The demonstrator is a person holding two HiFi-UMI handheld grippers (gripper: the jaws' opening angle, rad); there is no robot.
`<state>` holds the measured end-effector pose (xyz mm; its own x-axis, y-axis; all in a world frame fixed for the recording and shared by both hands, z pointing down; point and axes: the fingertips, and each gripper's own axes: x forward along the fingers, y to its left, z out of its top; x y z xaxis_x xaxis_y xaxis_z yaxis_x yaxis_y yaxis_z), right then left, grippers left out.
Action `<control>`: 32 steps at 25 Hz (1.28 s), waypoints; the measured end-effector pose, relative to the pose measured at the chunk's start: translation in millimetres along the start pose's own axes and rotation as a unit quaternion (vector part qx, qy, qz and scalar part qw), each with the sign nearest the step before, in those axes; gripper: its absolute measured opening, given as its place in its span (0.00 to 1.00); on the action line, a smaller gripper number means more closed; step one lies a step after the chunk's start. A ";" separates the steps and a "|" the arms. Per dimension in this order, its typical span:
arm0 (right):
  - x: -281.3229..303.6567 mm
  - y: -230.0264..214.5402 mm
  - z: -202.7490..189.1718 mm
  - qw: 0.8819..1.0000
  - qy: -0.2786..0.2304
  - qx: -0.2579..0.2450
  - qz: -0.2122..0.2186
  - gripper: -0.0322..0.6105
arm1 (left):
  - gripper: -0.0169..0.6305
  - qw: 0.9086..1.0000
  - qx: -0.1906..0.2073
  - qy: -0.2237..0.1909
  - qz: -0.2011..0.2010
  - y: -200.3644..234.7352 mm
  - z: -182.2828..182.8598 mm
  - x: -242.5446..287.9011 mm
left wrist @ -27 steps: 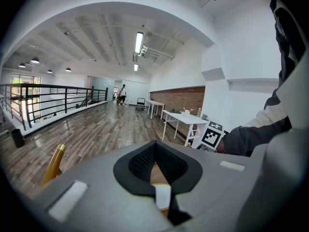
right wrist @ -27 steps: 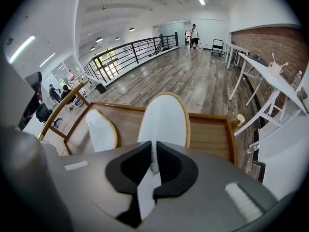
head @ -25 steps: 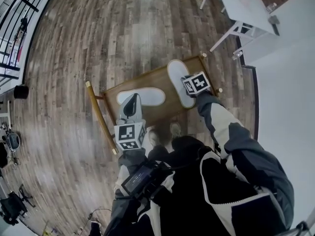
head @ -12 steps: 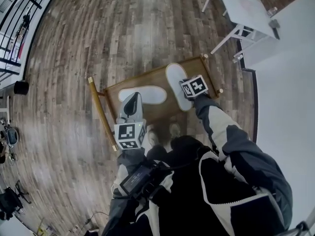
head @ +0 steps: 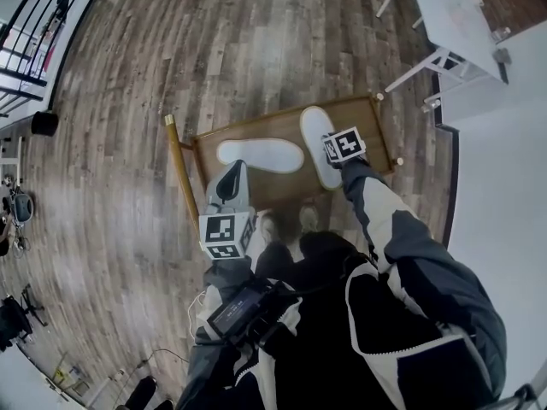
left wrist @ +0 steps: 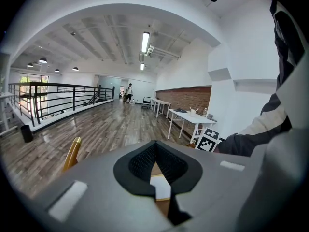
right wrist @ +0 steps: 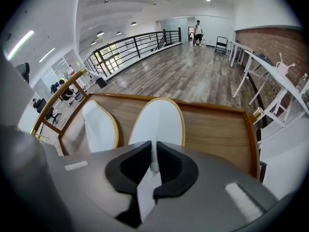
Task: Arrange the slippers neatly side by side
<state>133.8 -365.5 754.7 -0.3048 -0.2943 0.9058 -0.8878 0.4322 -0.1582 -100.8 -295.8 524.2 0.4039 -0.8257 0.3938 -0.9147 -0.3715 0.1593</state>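
Two white slippers with tan rims lie on a low wooden tray point(head: 359, 118) on the floor. One slipper point(head: 261, 155) lies crosswise on the left half. The other slipper point(head: 316, 135) points away from me on the right. My right gripper point(right wrist: 153, 153) points steeply down and is shut on the near rim of that right slipper point(right wrist: 157, 120). The crosswise slipper point(right wrist: 99, 124) shows to its left. My left gripper point(head: 229, 173) hovers shut and empty over the tray's near left edge, just short of the crosswise slipper. A patch of white point(left wrist: 161, 187) shows behind its jaws.
A brass rail point(head: 181, 173) runs along the tray's left end. My shoes point(head: 303, 220) stand at its near edge. A white table point(head: 453, 15) stands at the far right by a white wall. A black railing point(head: 34, 32) borders the wooden floor at the left.
My right gripper has sunk toward the tray with the slipper's rim still in its jaws. The left gripper has shifted a little along the tray's near edge. The head camera has drifted.
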 end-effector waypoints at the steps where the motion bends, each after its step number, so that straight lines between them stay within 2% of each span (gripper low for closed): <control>1: 1.2 -1.2 -0.3 1.000 0.001 -0.001 -0.002 0.09 | 0.04 1.000 0.001 0.001 0.001 -0.1 0.8 0.1; 3: 3.4 -1.6 -0.4 1.000 0.003 -0.001 -0.001 0.13 | 0.04 1.000 0.002 -0.002 0.001 0.7 0.8 1.0; 5: 4.5 1.5 1.3 1.000 0.000 0.002 0.007 0.27 | 0.04 1.000 0.001 -0.005 -0.001 2.8 -1.8 1.6; 6: 3.6 3.1 3.2 1.000 -0.005 0.003 0.010 0.31 | 0.04 1.000 0.000 -0.006 -0.002 3.9 -1.6 1.8; 10: -13.2 6.6 18.2 0.999 -0.034 -0.003 0.012 0.34 | 0.04 1.000 0.000 -0.010 -0.007 5.8 2.2 3.5; 14: -45.9 16.1 33.1 0.996 -0.084 -0.021 0.018 0.34 | 0.04 1.000 -0.005 -0.022 -0.007 6.7 5.7 2.0; 17: -68.0 42.1 47.3 0.989 -0.113 -0.085 0.034 0.34 | 0.04 0.999 -0.009 -0.031 -0.007 8.2 11.6 -2.4; 19: -76.2 65.1 52.4 0.981 -0.120 -0.143 0.047 0.34 | 0.04 0.999 -0.009 -0.037 -0.007 8.1 16.0 -6.9; 21: -80.1 89.4 53.3 0.974 -0.123 -0.179 0.071 0.33 | 0.04 0.999 -0.006 -0.042 -0.008 7.5 19.5 -12.6; 23: -83.0 111.1 53.7 0.970 -0.131 -0.174 0.104 0.31 | 0.04 0.999 -0.005 -0.044 -0.009 7.9 21.3 -17.8; 27: -85.9 148.5 51.3 0.973 -0.144 -0.087 0.158 0.27 | 0.04 0.999 -0.018 -0.043 -0.008 14.1 19.8 -26.5; 30: -74.1 170.3 36.8 0.978 -0.125 -0.067 0.154 0.27 | 0.04 0.999 -0.024 -0.044 -0.009 19.4 18.6 -33.3; 32: -61.2 180.8 29.4 0.979 -0.107 -0.102 0.142 0.27 | 0.04 0.999 -0.020 -0.044 -0.013 21.0 19.9 -36.7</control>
<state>-18.2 -294.4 659.1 -0.6139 -0.2993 0.7305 -0.6755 0.6779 -0.2899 -134.6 -281.7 495.1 0.4252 -0.8512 0.3078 -0.9032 -0.3772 0.2047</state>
